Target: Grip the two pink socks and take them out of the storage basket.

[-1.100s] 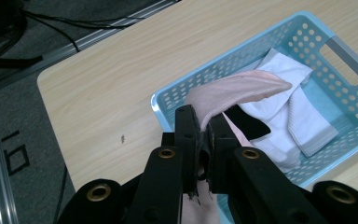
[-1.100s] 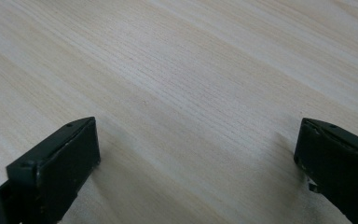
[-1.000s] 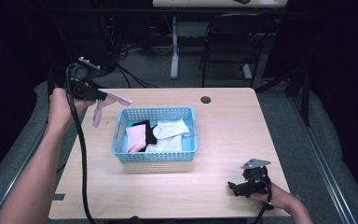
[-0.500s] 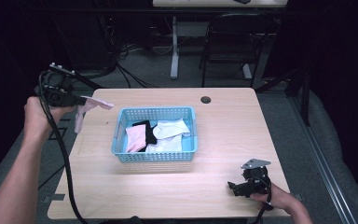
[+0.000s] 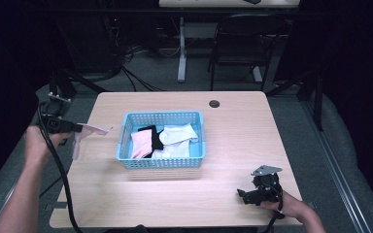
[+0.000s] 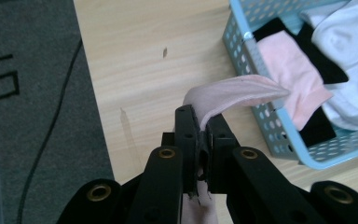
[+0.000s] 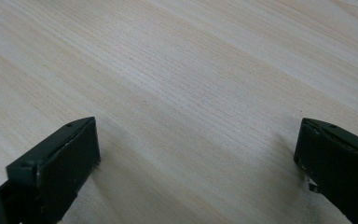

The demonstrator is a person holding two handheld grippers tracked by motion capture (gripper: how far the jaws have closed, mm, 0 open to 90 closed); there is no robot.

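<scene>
- left gripper [image 5: 80, 128]: sits at the left edge of the high view, just off the table's left side. its jaws are clenched on a pink sock [image 6: 235, 93]. in the left gripper view the sock is pinched between the two black pads, with one end arching toward the basket and the other end hanging below the jaws.
- change: one second ago this gripper held the sock high, close to the basket's upper left corner. it now sits lower and farther left in the high view, so the sock has been carried clear of the basket rim.
- pink sock, high view [image 5: 85, 138]: hangs over the table's left edge, apart from the basket, not yet laid flat.
- blue basket [image 5: 196, 160]: stands at the centre of the table [image 5: 233, 121] and holds a second pink sock [image 5: 141, 143], a black sock [image 5: 150, 133] and white socks [image 5: 179, 133].
- right gripper [image 5: 243, 194]: rests at the lower right of the high view, in the same place as before. its jaws are released and spread wide over bare wood.
- judgement: removal of one sock looks done; the likely next step is to set it down on the open wood left of the basket.
</scene>
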